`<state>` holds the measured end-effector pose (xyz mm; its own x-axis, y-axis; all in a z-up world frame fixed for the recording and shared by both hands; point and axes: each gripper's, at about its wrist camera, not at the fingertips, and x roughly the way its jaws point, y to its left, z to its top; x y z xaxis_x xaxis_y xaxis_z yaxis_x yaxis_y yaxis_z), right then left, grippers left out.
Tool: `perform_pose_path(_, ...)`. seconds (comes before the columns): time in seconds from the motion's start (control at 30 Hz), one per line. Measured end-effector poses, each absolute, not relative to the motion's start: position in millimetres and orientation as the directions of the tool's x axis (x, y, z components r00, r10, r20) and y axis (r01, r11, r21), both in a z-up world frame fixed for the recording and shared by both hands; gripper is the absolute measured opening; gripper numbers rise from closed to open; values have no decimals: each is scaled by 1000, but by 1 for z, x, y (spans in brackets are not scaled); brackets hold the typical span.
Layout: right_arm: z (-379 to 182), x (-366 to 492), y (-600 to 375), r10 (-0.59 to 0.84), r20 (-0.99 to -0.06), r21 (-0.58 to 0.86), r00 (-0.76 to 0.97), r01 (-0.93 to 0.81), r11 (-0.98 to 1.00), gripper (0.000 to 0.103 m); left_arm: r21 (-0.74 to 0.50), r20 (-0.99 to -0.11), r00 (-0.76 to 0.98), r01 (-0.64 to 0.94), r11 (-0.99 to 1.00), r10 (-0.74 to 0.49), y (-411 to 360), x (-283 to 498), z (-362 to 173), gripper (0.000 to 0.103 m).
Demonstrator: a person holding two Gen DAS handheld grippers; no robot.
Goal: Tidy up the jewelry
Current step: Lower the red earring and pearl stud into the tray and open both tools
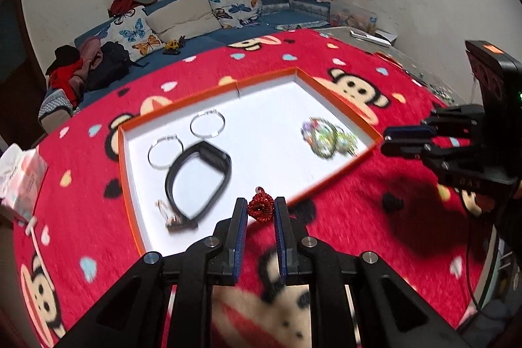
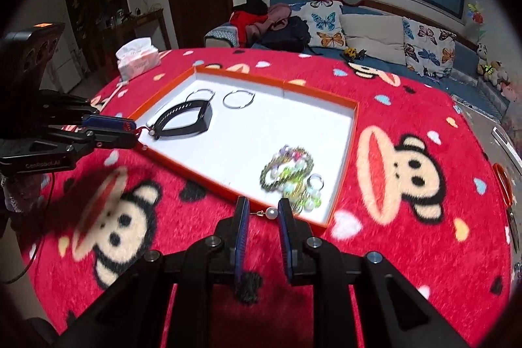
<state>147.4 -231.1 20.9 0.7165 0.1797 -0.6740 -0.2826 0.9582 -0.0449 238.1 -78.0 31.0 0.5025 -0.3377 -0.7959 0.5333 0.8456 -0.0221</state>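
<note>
An orange-rimmed white tray [image 1: 339,106] [image 2: 345,152] lies on a red monkey-print blanket. In it are two silver hoops [image 1: 207,123] [image 2: 238,99], a black wristband [image 1: 199,178] [image 2: 186,119], a small brown clasp piece [image 1: 169,217] and a heap of beaded jewelry [image 1: 326,137] [image 2: 290,175]. My left gripper [image 1: 260,211] [image 2: 135,132] is shut on a red woven knot charm [image 1: 260,208] over the tray's near edge. My right gripper [image 2: 263,212] [image 1: 386,142] is shut on a pearl earring [image 2: 270,212] at the tray's near corner.
A tissue pack [image 1: 19,178] [image 2: 138,61] sits on the blanket beyond the tray's left end. A sofa with butterfly cushions [image 1: 235,2] [image 2: 427,48], clothes and toys stands behind. An orange object [image 2: 502,185] lies at the right table edge.
</note>
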Motion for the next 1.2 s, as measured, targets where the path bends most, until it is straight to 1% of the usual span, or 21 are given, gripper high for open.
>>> perform_pose_path(0.27,16,168,-233,166,-682,-61,713,-281,958,21,-36,-829,458,528,848,-321,-94,280,8,18)
perform_pose_path(0.5,6,176,-237,141,-699,-75,701,-268,960,21,-41,-847,432,528,848,-310,-98,291,-9,18)
perform_pose_path(0.73,2,177,-239,144,-709,-63,691,-265,962,21,-60,-852,417,521,851,-315,-99,295,-15,19)
perform_pose_path(0.8,2,177,-238,143,-708,-63,692,-263,963,21,-68,-854,413,515,854,-317,-97,296,-16,24)
perform_pose_path(0.83,2,177,-238,143,-708,-64,692,-264,962,21,-67,-854,414,512,856,-315,-97,296,-16,32)
perform_pose_path(0.87,2,177,-238,141,-709,-65,691,-263,963,21,-61,-854,420,506,861,-308,-96,296,-16,46)
perform_pose_path(0.9,2,177,-238,142,-708,-63,692,-263,963,21,-60,-852,425,503,862,-307,-95,296,-15,51)
perform_pose_path(0.93,2,177,-238,144,-708,-61,691,-263,963,21,-61,-847,431,503,862,-311,-94,294,-14,53)
perform_pose_path(1.2,0,180,-240,138,-711,-52,690,-247,968,22,-57,-839,449,487,871,-306,-89,290,-8,53)
